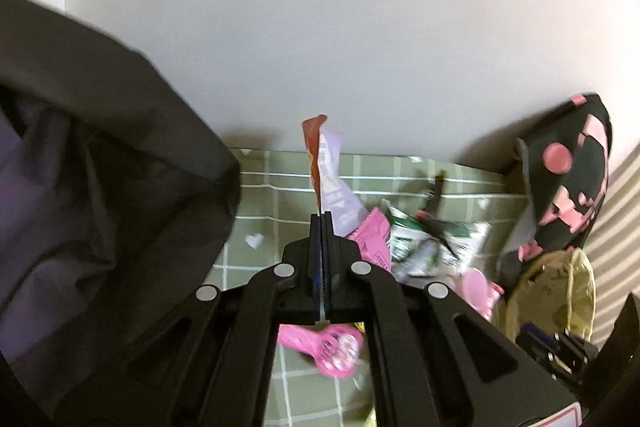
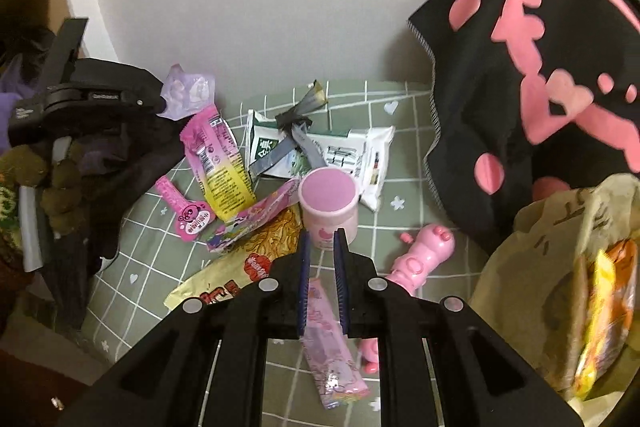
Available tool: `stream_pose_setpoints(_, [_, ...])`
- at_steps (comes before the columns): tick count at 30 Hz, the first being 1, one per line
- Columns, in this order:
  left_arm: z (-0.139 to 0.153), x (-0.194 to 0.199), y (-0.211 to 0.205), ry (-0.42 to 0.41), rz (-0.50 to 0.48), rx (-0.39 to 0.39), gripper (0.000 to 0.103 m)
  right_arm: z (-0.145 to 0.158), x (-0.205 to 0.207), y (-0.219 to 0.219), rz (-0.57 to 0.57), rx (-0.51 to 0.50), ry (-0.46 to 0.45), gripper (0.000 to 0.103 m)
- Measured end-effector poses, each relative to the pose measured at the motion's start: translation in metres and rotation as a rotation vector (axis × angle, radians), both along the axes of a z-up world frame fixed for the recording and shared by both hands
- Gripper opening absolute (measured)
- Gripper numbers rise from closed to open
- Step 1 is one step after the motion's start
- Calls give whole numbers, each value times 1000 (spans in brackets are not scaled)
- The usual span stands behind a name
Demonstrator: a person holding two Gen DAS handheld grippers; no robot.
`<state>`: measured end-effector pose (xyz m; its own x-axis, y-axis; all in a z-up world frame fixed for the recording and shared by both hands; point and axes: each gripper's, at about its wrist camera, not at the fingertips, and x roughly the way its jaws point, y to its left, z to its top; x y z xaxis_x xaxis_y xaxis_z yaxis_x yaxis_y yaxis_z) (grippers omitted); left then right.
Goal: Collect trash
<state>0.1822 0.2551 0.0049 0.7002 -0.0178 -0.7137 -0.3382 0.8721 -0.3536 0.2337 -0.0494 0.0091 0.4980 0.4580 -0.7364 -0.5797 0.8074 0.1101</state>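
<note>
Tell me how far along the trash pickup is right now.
Done: some wrappers already sit in the yellowish bag. In hand: the left gripper is shut on a lilac wrapper, lifted off the green cloth. Left: the pink cup, white packet, pink-yellow wrapper and others still litter the cloth.

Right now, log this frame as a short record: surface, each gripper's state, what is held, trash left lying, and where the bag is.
surface: green checked cloth
left gripper: shut on a lilac wrapper, which is raised clear of the cloth
right gripper: jaws slightly apart, nothing between the pads, above a pale pink stick wrapper
trash left lying: white and green packet, pink and yellow sachet, pink cup, yellow snack bag
bag: yellowish trash bag at the right, some wrappers already inside
</note>
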Motion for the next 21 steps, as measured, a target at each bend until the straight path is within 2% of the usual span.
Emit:
stream_pose_setpoints(6, [31,-18,-39,-43,-52,18,0,25,-10,-17,-12,47,-43,13])
stream_pose_setpoints(15, [64,-15,-90,-141,-161,57,0,60,-27,-36,-49,64,-126,13])
stream_pose_setpoints(18, [66,-15,-94,-144,-184,53,0,57,-34,-42,-35,85,-109,13])
stream_pose_setpoints(21, [58,-15,-94,-130,-212,31,0,38,-38,-42,47,140,-32,13])
